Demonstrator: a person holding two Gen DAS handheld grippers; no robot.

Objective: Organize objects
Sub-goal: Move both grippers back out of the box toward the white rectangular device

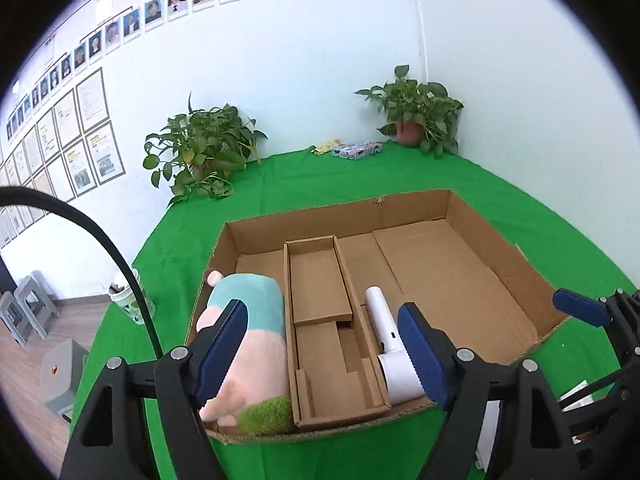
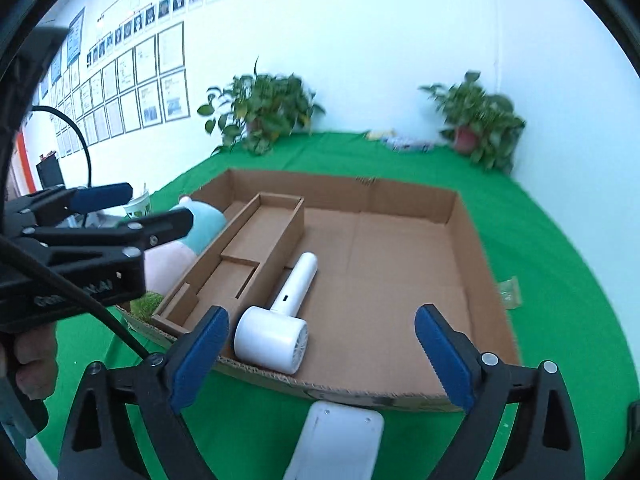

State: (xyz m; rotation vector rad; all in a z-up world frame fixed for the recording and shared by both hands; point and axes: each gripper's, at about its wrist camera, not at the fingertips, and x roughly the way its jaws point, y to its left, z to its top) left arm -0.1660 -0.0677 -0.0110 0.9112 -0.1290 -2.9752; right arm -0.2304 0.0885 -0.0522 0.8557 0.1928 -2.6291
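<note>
A shallow cardboard box (image 1: 412, 200) lies on the green cloth. Inside at its left end is a pastel plush toy (image 1: 256, 308), then a narrow cardboard insert (image 1: 320, 280), then a white hair dryer (image 1: 380, 316) beside the insert. My left gripper (image 1: 320, 356) hangs open over the box's near edge, with nothing between its fingers. My right gripper (image 2: 322, 360) is also open and empty, above the near rim (image 2: 360, 394) by the dryer (image 2: 280, 320). A white flat device (image 2: 336, 440) lies on the cloth below it. The left gripper (image 2: 140, 210) shows at the left of the right wrist view.
Two potted plants (image 1: 204, 148) (image 1: 416, 116) stand at the back wall with a tissue pack (image 1: 356, 150) between them. A green-and-white cup (image 1: 132, 300) sits left of the box. A clear wrapper (image 2: 508, 292) lies right of it. Grey stools (image 1: 28, 308) stand on the floor.
</note>
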